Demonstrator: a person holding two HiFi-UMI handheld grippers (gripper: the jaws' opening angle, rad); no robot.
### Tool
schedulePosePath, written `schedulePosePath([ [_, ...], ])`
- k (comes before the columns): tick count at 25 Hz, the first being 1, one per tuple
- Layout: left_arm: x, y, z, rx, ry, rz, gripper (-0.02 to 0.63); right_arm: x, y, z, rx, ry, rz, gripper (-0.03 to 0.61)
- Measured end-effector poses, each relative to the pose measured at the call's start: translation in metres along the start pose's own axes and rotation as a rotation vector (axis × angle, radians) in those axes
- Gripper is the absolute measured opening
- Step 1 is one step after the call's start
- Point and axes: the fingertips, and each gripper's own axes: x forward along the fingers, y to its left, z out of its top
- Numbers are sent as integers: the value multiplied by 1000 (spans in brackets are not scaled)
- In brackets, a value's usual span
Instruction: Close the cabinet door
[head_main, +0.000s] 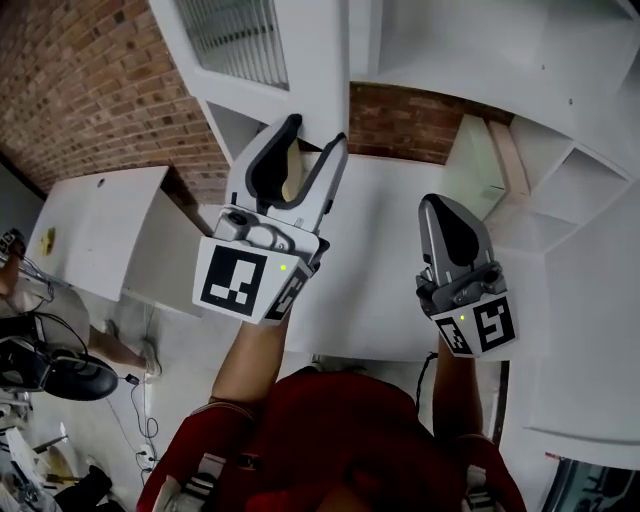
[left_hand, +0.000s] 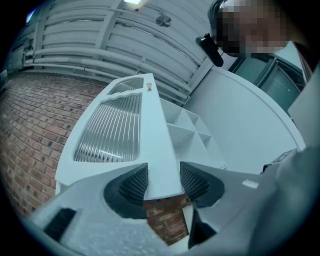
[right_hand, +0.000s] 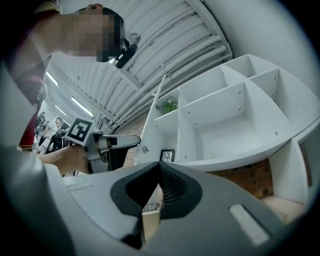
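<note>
- Cabinet door (left_hand: 155, 150), white with a ribbed glass panel (left_hand: 107, 132), stands swung out from the white open-shelved cabinet (right_hand: 225, 115). Its lower free edge sits between the left gripper's jaws, and the rest rises ahead of that gripper.
- Left gripper (left_hand: 164, 184): jaws set wide, clamped on the door's edge, with a ribbed pad (left_hand: 135, 185) against each face.
- Right gripper (right_hand: 160, 175): jaws closed together with nothing between them. It is held apart from the door, to the right of the left gripper, and faces the shelves.
</note>
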Motion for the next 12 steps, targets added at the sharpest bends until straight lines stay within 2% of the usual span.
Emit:
schedulePosePath([
  [4, 22, 4, -11, -1, 19, 2, 186, -6, -5, -1, -11, -1, -32, 14],
  [9, 36, 21, -19, -10, 15, 24, 64, -8, -16, -6, -19, 5, -53, 14],
  [12, 46, 24, -24, -2, 29, 15, 37, -5, -21, -10, -19, 5, -62, 14],
])
